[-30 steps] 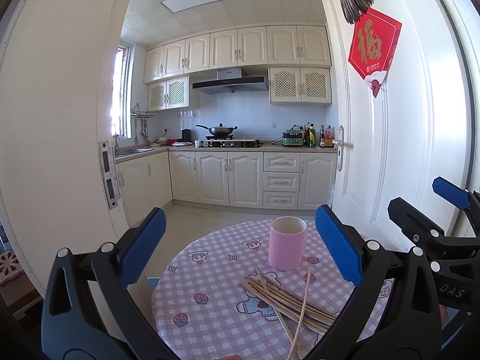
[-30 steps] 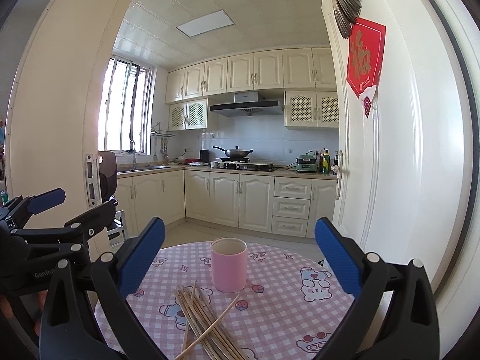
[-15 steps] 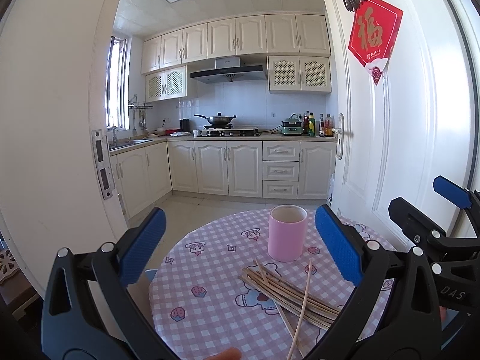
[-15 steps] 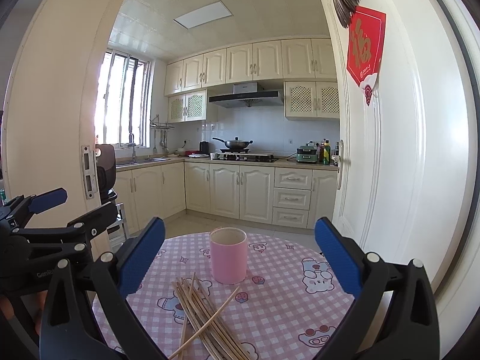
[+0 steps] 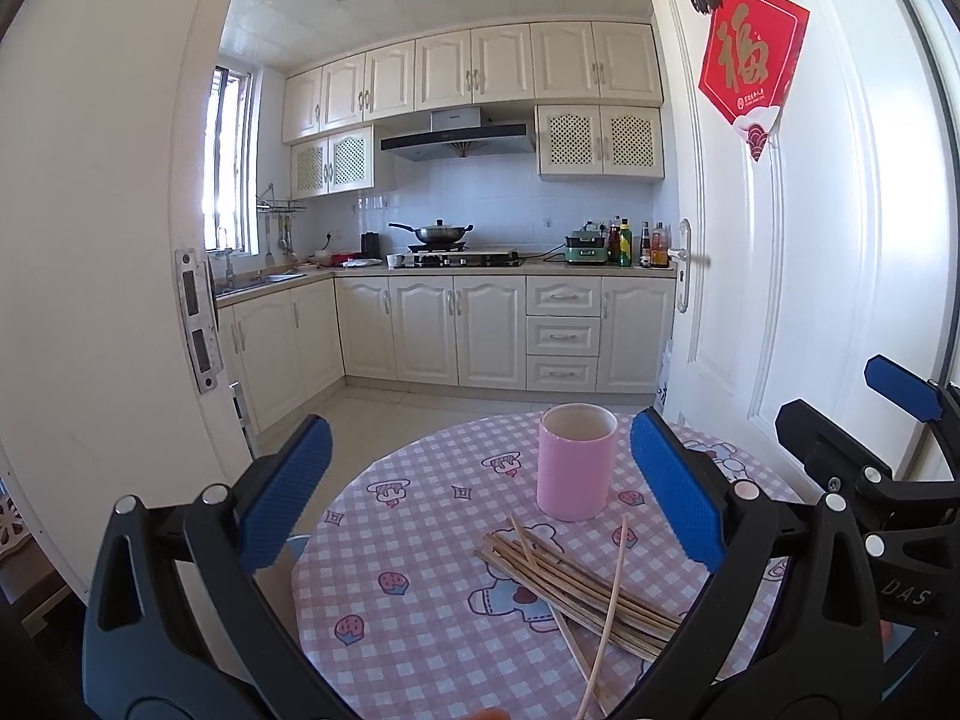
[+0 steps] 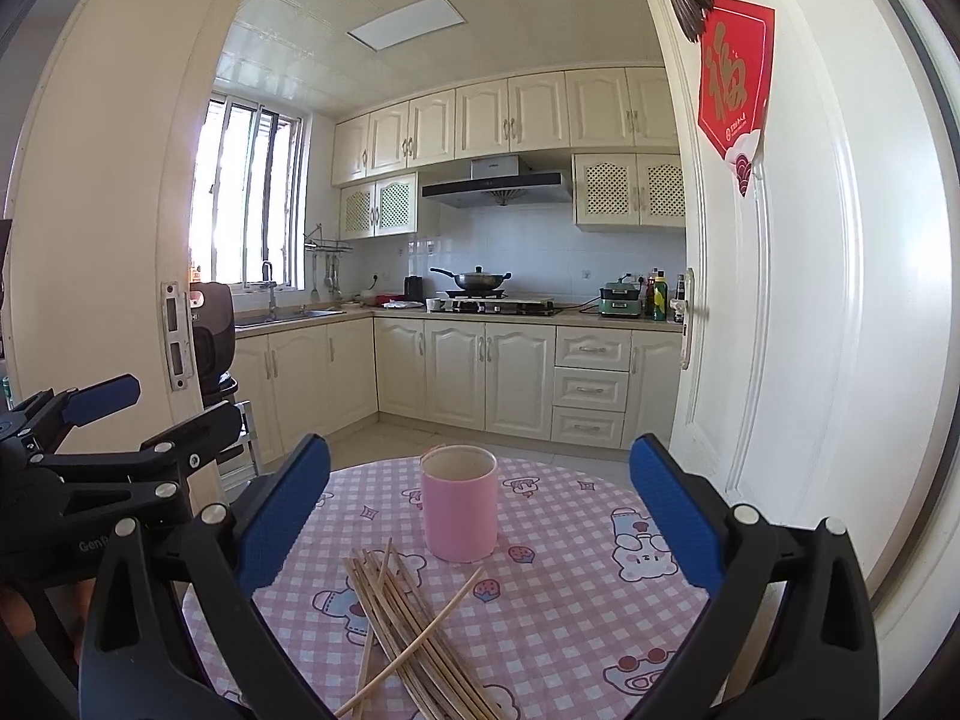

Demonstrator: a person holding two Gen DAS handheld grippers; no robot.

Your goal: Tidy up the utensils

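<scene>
A loose bundle of thin, pale wooden chopsticks (image 5: 576,579) lies flat on the round table (image 5: 420,618), most of them side by side and a couple crossed at an angle over the pile. Just beyond them, near but apart, stands a pink cylindrical cup (image 5: 576,462), upright, smooth and matte outside with a paler inner wall; what is inside cannot be seen from either view. The table wears a glossy pink-and-white checked cloth printed with cartoon bears and strawberries.

The left gripper (image 5: 480,492) hovers above the table with its blue, ribbed pads spread wide and nothing between them. The right gripper (image 6: 480,504) is likewise wide apart and empty, framing cup and chopsticks. Behind lies a kitchen of cream panelled cabinets (image 5: 456,330), with a wok (image 5: 441,234) on the stove.
</scene>
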